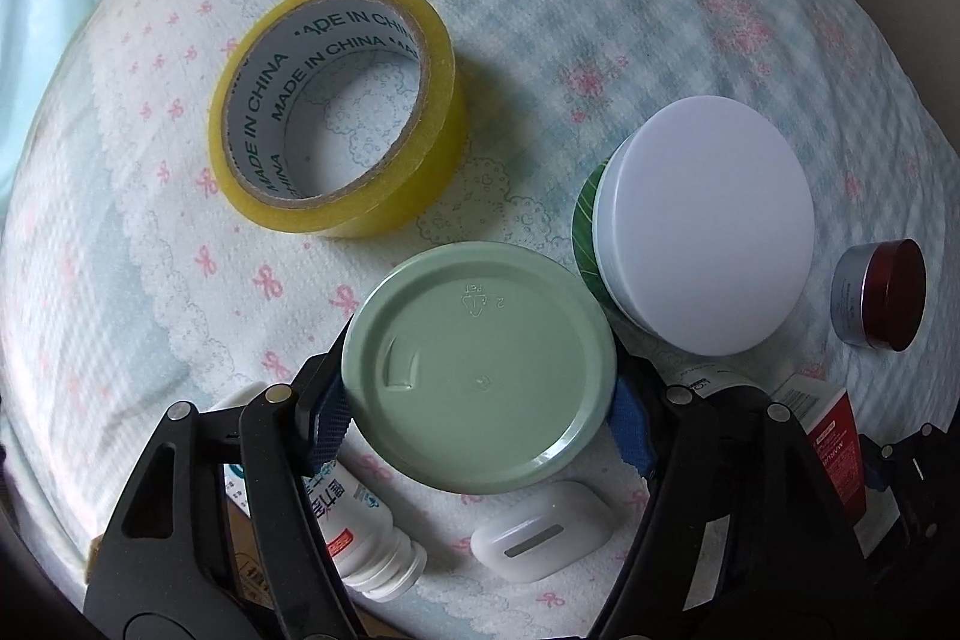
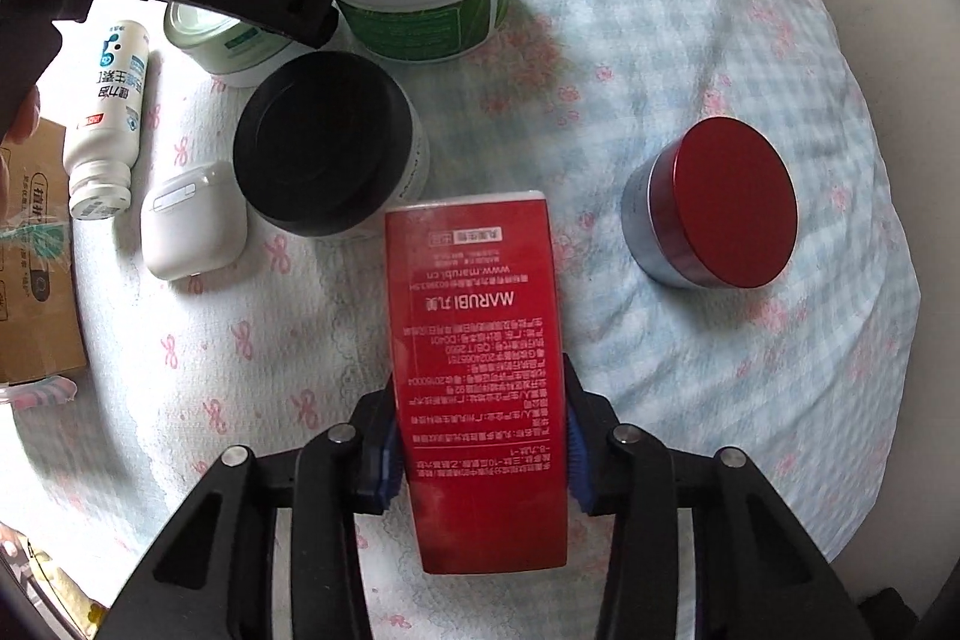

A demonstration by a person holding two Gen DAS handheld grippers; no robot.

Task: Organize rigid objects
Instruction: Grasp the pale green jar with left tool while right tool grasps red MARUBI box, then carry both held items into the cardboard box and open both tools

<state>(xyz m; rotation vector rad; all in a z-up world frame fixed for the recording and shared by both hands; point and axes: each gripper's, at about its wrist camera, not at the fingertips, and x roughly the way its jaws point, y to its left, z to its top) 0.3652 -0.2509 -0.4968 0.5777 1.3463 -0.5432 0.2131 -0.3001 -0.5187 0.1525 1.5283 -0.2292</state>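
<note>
we find the right gripper [image 2: 480, 451] clamped on the red marubi box [image 2: 480, 340], the black-lidded jar [image 2: 324, 154] just beyond its far end; a push forward could knock it. left gripper [image 1: 480, 400] clamps the green-lidded jar [image 1: 480, 370].

Green-lidded jar [image 1: 480, 382], red box [image 2: 480, 376] — both gripped

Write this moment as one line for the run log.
left gripper: shut on green jar | right gripper: shut on red box | surface: patterned cloth
</note>
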